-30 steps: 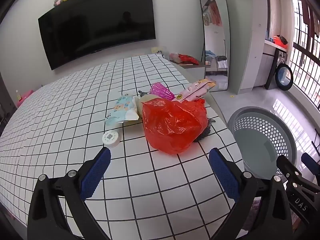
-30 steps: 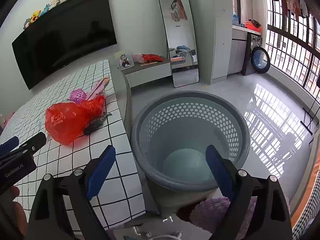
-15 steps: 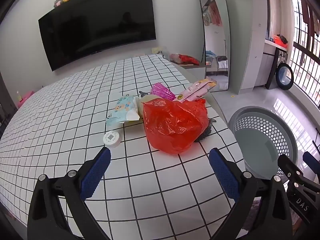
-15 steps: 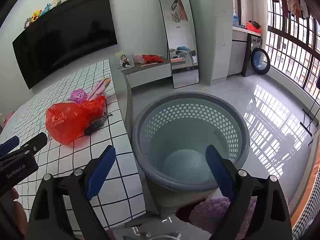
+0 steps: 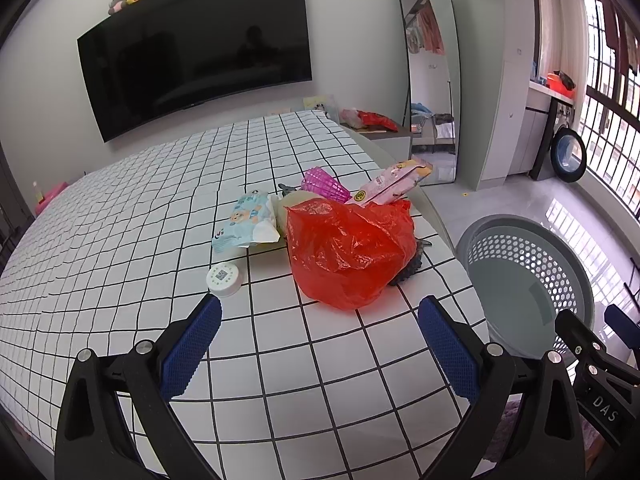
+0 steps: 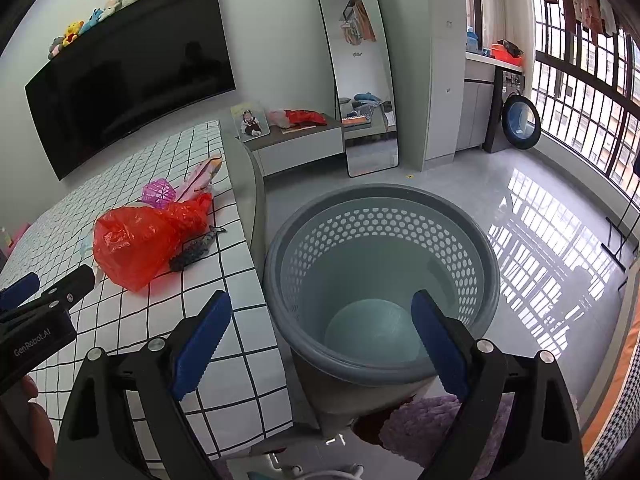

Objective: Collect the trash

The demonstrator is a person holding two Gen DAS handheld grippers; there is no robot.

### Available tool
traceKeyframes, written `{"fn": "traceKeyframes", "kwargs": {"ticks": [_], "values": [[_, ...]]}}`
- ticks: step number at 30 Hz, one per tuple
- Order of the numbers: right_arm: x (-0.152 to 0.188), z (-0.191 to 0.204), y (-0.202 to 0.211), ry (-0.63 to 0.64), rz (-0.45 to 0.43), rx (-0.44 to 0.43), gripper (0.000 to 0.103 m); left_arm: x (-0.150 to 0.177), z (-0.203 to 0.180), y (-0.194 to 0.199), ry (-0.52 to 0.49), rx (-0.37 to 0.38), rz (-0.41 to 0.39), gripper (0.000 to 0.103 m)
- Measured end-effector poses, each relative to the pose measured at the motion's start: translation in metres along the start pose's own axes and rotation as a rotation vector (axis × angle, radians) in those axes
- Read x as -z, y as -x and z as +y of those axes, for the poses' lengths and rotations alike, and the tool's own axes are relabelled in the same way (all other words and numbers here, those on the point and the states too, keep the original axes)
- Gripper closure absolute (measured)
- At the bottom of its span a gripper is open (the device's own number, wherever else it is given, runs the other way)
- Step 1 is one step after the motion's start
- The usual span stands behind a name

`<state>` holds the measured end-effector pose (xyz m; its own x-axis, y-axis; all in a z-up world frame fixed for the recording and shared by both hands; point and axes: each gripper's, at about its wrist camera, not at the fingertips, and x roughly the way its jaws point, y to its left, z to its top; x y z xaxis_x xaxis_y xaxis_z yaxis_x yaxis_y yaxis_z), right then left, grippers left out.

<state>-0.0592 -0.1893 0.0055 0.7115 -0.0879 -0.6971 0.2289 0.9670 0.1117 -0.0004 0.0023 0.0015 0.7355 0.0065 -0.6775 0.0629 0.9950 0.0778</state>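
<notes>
my left gripper [image 5: 318,340] and right gripper [image 6: 320,334] both gape empty. the red plastic bag [image 5: 350,252] sits on the checked bed [image 5: 120,220] beside the grey basket [image 6: 380,280]. it looks light, soft and slippery, so i'd pinch a crumpled top fold.

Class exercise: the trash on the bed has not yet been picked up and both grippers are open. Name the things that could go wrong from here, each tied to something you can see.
1. The red plastic bag is thin and crumpled; the left gripper might pinch only a fold and let it slip.
2. Lifting the bag may drag the dark scrap beside it off the bed edge.
3. The small white cap lies flat and may be hard to grip.
</notes>
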Motion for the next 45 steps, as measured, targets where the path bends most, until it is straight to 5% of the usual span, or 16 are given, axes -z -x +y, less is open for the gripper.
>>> {"fn": "traceKeyframes", "kwargs": {"ticks": [45], "values": [[-0.040,-0.001,-0.038,0.025,0.091,0.000,0.016,-0.032,-0.003,-0.035,0.000,-0.016,0.103,0.006]]}}
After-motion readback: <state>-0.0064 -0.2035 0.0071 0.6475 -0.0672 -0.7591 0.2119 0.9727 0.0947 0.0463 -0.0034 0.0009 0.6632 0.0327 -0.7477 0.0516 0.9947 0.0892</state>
